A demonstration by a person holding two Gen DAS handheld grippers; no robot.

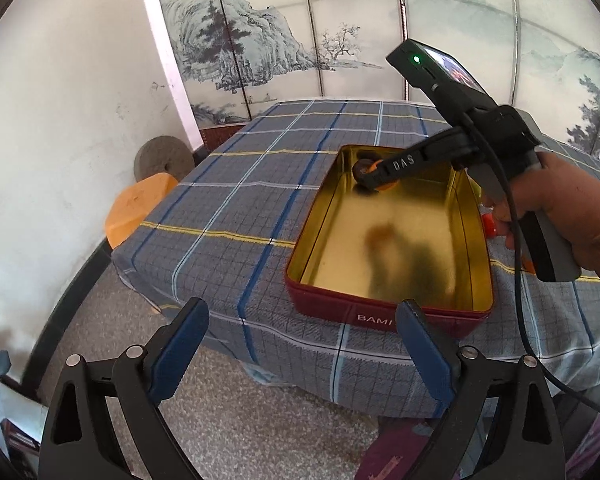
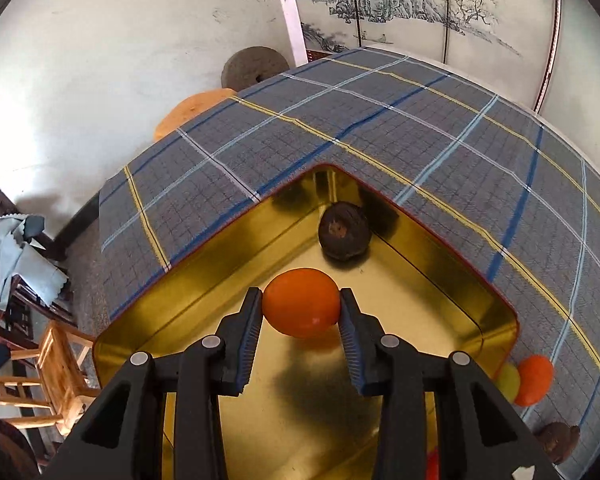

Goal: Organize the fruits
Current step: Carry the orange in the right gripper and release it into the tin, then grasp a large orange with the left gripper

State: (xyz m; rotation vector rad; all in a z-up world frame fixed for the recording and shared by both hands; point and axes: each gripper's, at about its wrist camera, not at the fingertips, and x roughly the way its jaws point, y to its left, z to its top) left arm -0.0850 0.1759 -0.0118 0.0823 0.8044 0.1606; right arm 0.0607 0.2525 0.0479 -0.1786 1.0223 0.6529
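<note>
While my right hand-held gripper [image 2: 301, 312] pinches an orange fruit [image 2: 301, 307] between its pads, it hangs over the gold-lined tin [image 1: 384, 305] on the plaid-covered bench [image 1: 236, 200]. A dark fruit [image 2: 343, 230] sits in the tin's far corner. My left hand-held gripper [image 1: 302, 336] is spread wide and holds nothing, near the tin's red front wall. Another orange fruit [image 2: 534, 380] lies outside the tin, on the cloth.

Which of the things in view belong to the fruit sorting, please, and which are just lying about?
Belong to the job:
tin box
orange fruit in the right gripper
dark fruit in the box
orange fruit beside the box
yellow-green fruit

Lying about:
millstone
wooden chair
cloth
</note>
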